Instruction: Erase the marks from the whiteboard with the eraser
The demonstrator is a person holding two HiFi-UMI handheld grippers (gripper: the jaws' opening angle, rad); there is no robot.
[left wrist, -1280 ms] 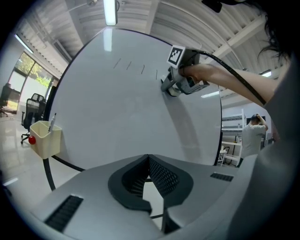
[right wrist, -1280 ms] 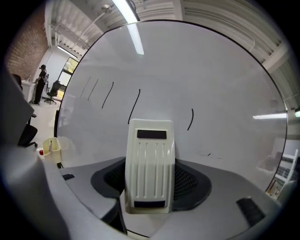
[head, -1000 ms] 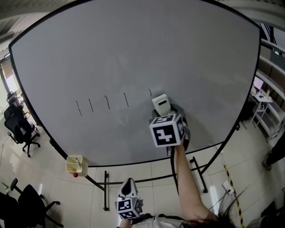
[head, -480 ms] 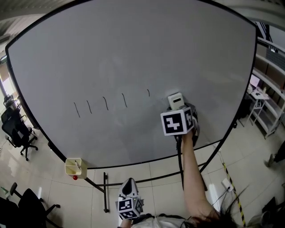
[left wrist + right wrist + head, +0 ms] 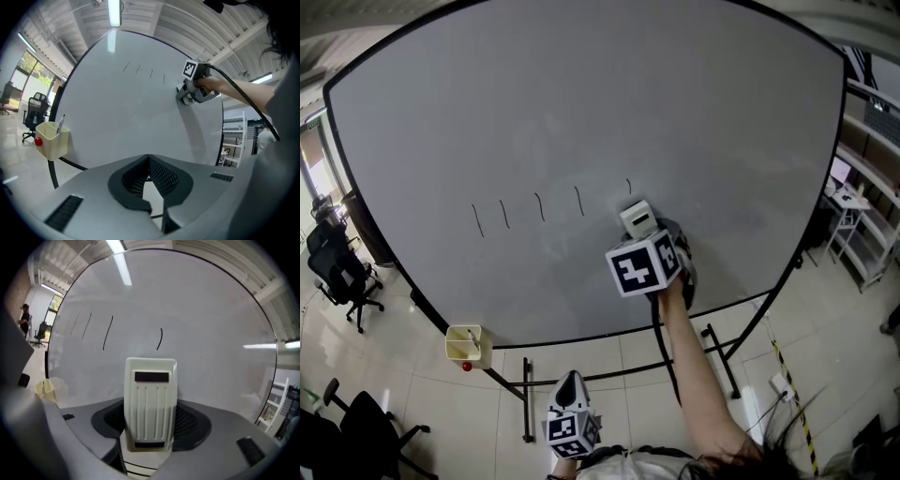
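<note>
Cream plastic eraser (image 5: 150, 404) clamped upright in right hand-held gripper (image 5: 652, 234) jaws, at whiteboard (image 5: 581, 112); rightmost mark (image 5: 629, 186) near its 12 o'clock. Left hand-held gripper (image 5: 148, 158) closed, empty, well apart.

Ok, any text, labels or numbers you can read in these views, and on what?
No readable text anywhere.
Whiteboard: only plain strokes, not letters.
Eraser: no print legible on its dark strips.
Gripper cubes: square code patterns, no characters.
</note>
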